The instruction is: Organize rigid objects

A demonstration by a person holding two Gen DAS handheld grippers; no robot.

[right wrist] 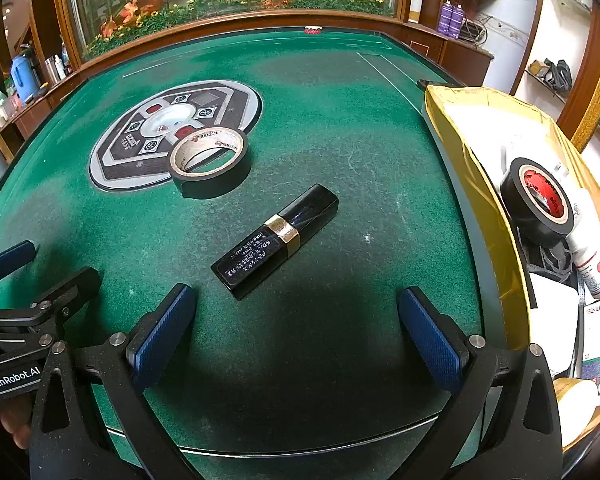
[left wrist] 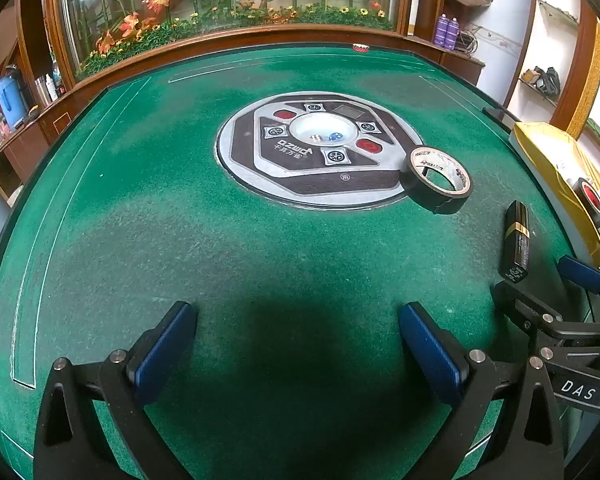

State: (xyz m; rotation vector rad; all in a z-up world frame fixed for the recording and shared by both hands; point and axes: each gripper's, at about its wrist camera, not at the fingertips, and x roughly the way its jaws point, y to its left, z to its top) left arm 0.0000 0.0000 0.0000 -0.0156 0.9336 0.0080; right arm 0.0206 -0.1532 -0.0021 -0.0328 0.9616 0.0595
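Observation:
A black lipstick tube with a gold band [right wrist: 278, 236] lies flat on the green felt table [right wrist: 340, 140], just ahead of my open, empty right gripper [right wrist: 298, 328]; it also shows in the left wrist view [left wrist: 516, 242]. A black tape roll [right wrist: 210, 162] lies beyond it at the edge of the centre console; it also shows in the left wrist view [left wrist: 440, 178]. My left gripper [left wrist: 298, 344] is open and empty over bare felt. A gold box [right wrist: 480, 168] at the right holds another black tape roll [right wrist: 538, 202] and other items.
The grey and black centre console [left wrist: 312, 148] with a dice dome sits in the table's middle. A wooden rail and a glass planter [left wrist: 228, 0] run along the far side. The right gripper shows in the left view [left wrist: 572, 320], the left one in the right view [right wrist: 28, 304].

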